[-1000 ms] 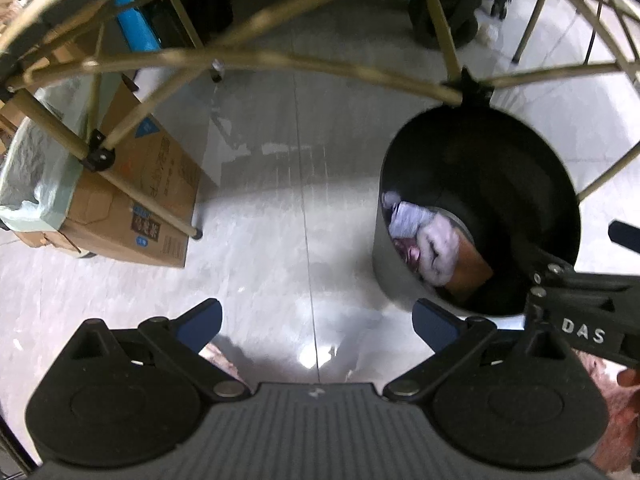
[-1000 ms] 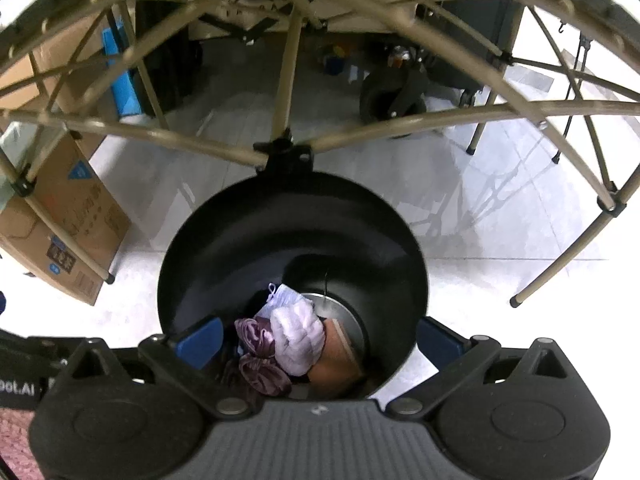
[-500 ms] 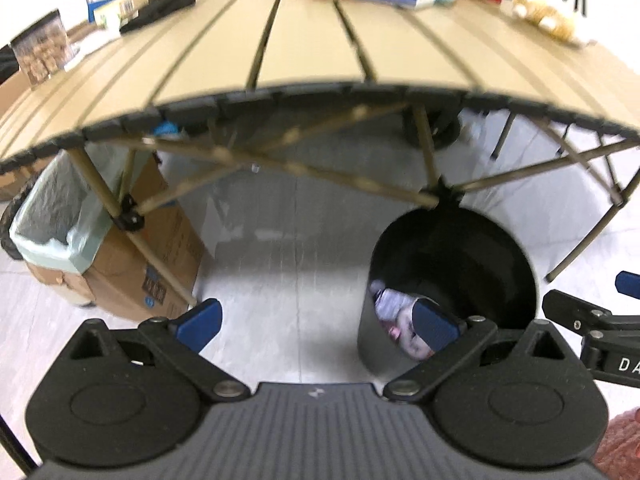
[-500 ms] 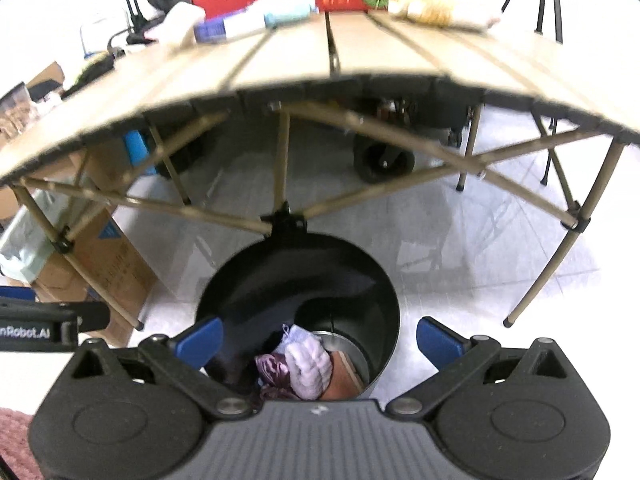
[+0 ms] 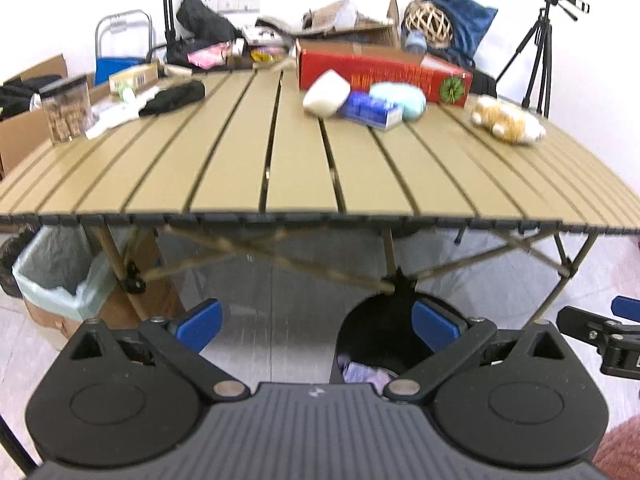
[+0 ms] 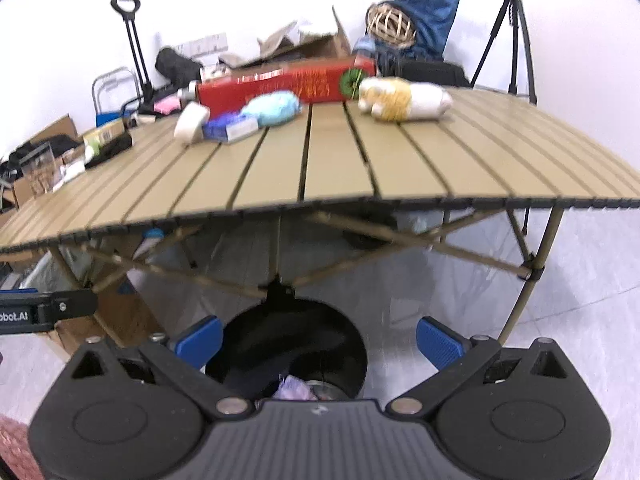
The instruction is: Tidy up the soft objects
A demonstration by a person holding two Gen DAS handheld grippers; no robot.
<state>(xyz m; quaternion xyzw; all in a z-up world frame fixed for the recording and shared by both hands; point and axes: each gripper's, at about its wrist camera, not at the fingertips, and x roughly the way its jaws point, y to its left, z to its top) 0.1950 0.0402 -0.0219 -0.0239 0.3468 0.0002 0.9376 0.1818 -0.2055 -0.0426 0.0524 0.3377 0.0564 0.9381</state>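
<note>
several soft things (image 6: pixel 295 389) lie at the bottom of the black bin (image 6: pixel 294 330), which stands on the floor under the slatted table (image 6: pixel 332 168). on the tabletop lie a plush toy (image 6: pixel 404 100) and a light blue bundle (image 6: pixel 272 109). both the left gripper (image 5: pixel 316 326) and the right gripper (image 6: pixel 318 336) are spread wide, holding nothing.

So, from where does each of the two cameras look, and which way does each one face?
Left wrist: sits on the left tool, below table height, facing the slatted table; its open blue fingers show, with the right tool at the right edge.
Right wrist: sits on the right tool, above the black bin, facing the same table; its open fingers show, with the left tool at the left edge.
Shared: table, bin, red box, plush toy.
</note>
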